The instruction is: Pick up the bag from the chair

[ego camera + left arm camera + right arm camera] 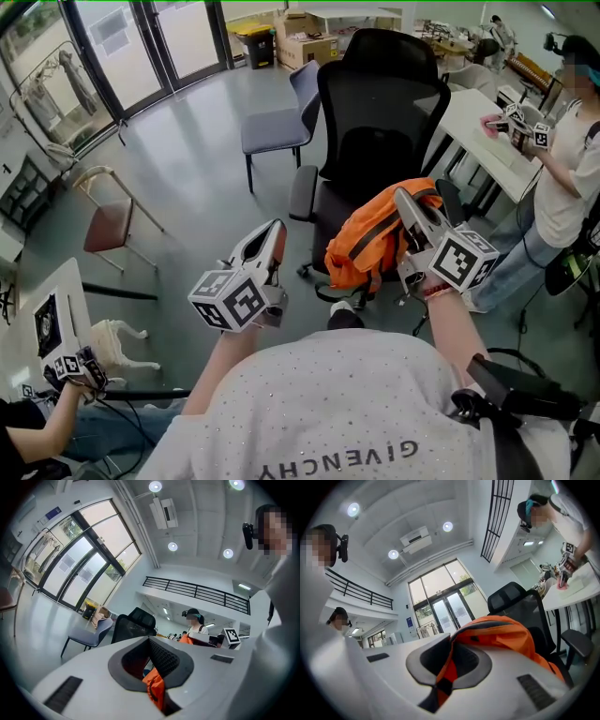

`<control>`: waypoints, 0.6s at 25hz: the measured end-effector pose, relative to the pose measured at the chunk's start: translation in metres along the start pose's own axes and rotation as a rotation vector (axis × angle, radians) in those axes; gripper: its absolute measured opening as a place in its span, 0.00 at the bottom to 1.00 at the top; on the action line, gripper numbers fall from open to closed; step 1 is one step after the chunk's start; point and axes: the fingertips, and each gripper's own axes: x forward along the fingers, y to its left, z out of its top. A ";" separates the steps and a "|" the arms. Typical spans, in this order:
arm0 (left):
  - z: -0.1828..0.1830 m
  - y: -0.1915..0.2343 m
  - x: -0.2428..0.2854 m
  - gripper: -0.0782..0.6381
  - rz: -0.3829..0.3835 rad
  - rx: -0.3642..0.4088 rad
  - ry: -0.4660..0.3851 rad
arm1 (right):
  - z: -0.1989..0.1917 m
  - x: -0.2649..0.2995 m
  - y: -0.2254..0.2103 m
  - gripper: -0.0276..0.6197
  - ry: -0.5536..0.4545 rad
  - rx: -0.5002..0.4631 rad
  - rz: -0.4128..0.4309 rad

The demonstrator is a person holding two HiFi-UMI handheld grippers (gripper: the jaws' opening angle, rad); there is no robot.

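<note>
Orange fabric backpack [375, 234] hangs over the seat front of the black mesh office chair [380, 103], right gripper [404, 197] clamped tight on its strap; left gripper [274, 230] seemingly pinches another orange strap end. Raise both evenly, clear of the chair's armrest [302, 192]

Grey chair [272, 127] just right of glass doors [178, 42]; brown chair [105, 228] below them; cardboard boxes [305, 45] further right.
</note>
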 end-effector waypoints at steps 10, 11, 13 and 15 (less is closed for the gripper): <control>0.006 -0.025 -0.013 0.11 -0.027 0.022 -0.013 | 0.005 -0.028 -0.006 0.06 -0.033 0.041 -0.051; 0.005 -0.028 -0.012 0.11 -0.027 0.029 -0.012 | 0.006 -0.030 -0.009 0.06 -0.035 0.045 -0.053; 0.002 -0.032 -0.010 0.11 -0.015 0.060 -0.011 | 0.007 -0.031 -0.014 0.06 -0.040 0.055 -0.053; -0.001 -0.031 -0.010 0.11 0.005 0.078 -0.007 | 0.006 -0.032 -0.018 0.06 -0.044 0.064 -0.048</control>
